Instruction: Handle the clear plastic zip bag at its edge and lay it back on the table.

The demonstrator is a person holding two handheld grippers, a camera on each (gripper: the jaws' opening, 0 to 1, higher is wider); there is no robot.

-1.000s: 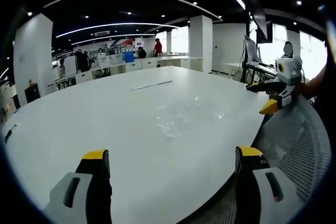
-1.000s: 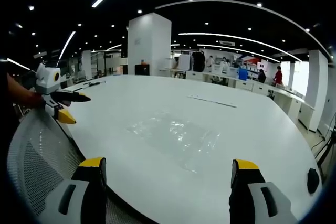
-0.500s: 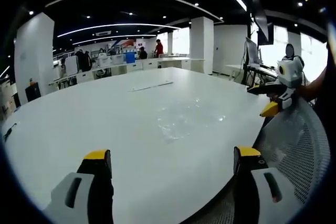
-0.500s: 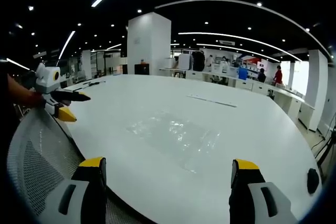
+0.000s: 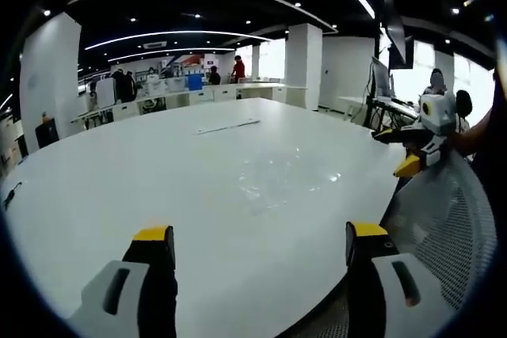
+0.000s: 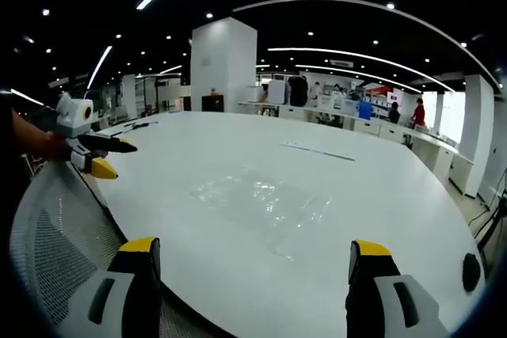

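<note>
A clear plastic zip bag [image 5: 283, 175] lies flat on the white table [image 5: 142, 172], glinting under the lights; in the right gripper view the bag [image 6: 261, 207] rests near the table's near edge. My left gripper [image 5: 257, 241] is open, its yellow-tipped jaws wide apart, held short of the bag over the table edge. My right gripper [image 6: 249, 255] is open too, jaws spread below the bag and not touching it. The right gripper [image 5: 412, 148] appears at the right of the left gripper view, and the left gripper [image 6: 99, 156] at the left of the right gripper view.
A grey mesh chair back [image 5: 447, 219] sits by the table edge, also seen as the mesh chair [image 6: 55, 251]. A thin strip [image 5: 228, 127] lies further across the table. A small dark object [image 6: 472, 272] rests at the table's right. Desks and people stand far behind.
The left gripper view has shifted slightly and its jaws stand a little closer together. The left gripper in the right gripper view has drifted slightly. The bag lies unmoved.
</note>
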